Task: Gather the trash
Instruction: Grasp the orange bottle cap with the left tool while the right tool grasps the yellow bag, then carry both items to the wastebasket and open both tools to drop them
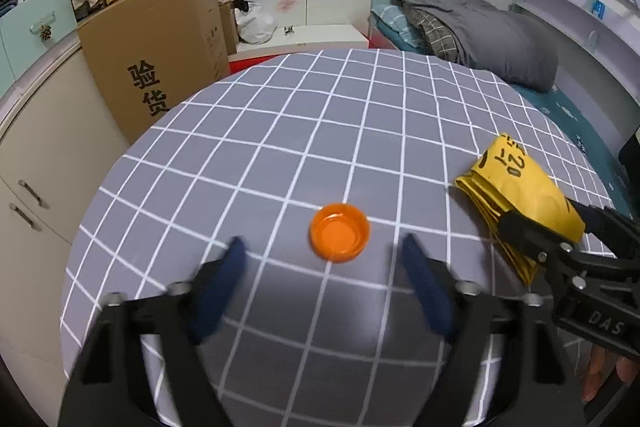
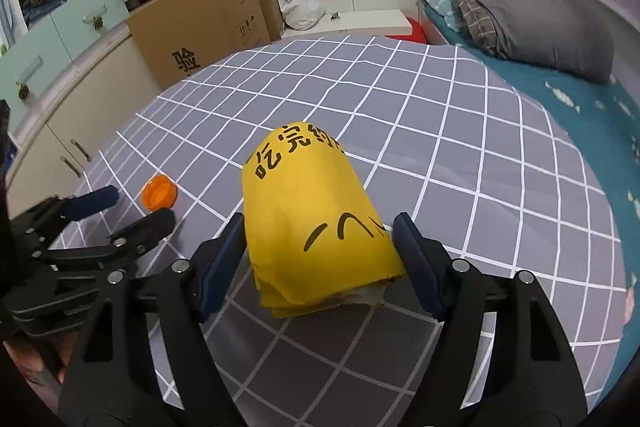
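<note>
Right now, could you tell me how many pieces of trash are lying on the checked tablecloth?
2. An orange cap lies just ahead of the left claw; a folded yellow paper bag sits between the right claw's fingers. Nothing else shows, though the claws hide the table's near edge.

Desk (image 1: 280,131): round-looking top covered in a grey cloth with a white grid pattern.

Lying directly on it:
- Orange cap (image 1: 339,237), shallow and round, open side up, near the middle of the near half.
- Folded yellow bag (image 2: 316,223) with black printed characters and a face motif, flat on the cloth, well apart from the cap, to its right.
</note>
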Available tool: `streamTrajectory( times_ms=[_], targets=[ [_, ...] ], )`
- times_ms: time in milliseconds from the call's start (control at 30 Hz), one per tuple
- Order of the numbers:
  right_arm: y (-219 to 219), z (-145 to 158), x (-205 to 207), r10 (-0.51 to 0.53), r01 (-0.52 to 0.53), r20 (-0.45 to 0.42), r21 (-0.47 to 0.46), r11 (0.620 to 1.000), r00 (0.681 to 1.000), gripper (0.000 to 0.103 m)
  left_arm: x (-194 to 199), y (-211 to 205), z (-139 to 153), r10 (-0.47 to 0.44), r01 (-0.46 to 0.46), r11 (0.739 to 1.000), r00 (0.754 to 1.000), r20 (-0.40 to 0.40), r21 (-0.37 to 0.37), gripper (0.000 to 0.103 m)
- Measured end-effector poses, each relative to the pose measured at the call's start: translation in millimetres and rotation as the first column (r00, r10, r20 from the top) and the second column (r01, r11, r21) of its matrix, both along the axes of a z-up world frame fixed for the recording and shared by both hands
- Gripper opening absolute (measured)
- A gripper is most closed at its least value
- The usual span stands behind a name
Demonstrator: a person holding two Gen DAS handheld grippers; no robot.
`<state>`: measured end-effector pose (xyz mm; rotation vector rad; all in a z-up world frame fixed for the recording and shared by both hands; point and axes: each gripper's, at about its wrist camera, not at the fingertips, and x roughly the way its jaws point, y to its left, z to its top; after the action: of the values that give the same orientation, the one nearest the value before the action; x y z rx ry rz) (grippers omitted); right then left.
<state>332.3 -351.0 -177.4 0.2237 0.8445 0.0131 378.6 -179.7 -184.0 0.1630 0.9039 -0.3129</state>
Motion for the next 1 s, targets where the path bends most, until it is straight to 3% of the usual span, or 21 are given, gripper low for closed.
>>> streamTrajectory(
  times_ms=[100, 133, 167, 233, 467, 567, 1000],
  targets=[
    [1.7, 1.2, 0.2, -0.001, 0.001, 0.003, -0.001, 1.000, 1.000, 0.073, 2.3, -2.9, -0.9, 0.002, -0.002, 1.000, 1.000, 0.015, 0.017, 0.047],
    [2.2, 1.7, -0.3, -0.002, 0.002, 0.005, -0.003, 1.000, 1.000, 0.072, 2.8, -2.9, -0.4, 0.005, -0.005, 1.000, 1.000, 0.017, 0.014, 0.033],
    [2.8, 2.5, -1.2, -0.003, 0.003, 0.008, -0.006, 1.000, 1.000, 0.072, 2.9, -2.1, 0.3, 0.011, -0.011, 1.000, 1.000, 0.020, 0.012, 0.029],
    [3.1, 3.9, -3.7, -0.008, 0.008, 0.017, -0.013, 1.000, 1.000, 0.069, 3.5, 2.7, 1.5, 0.018, -0.018, 1.000, 1.000, 0.009, -0.008, 0.029],
    [3.9, 9.2, -13.1, -0.034, 0.036, 0.054, -0.042, 0.998, 0.998, 0.043, -9.6, 34.6, 17.6, 0.055, -0.053, 0.996, 0.998, 0.036, -0.072, 0.029],
    [12.7, 11.4, -18.8, -0.024, 0.027, 0.063, -0.041, 0.999, 0.998, 0.038, -20.8, 49.6, 24.4, 0.070, -0.066, 0.994, 0.996, 0.051, -0.086, 0.029],
    [84.4, 50.6, -46.3, 0.081, -0.088, 0.140, 0.045, 0.995, 0.987, 0.034, -70.0, 142.9, 49.7, 0.175, -0.152, 0.966, 0.980, 0.092, -0.209, 0.029]
  ],
)
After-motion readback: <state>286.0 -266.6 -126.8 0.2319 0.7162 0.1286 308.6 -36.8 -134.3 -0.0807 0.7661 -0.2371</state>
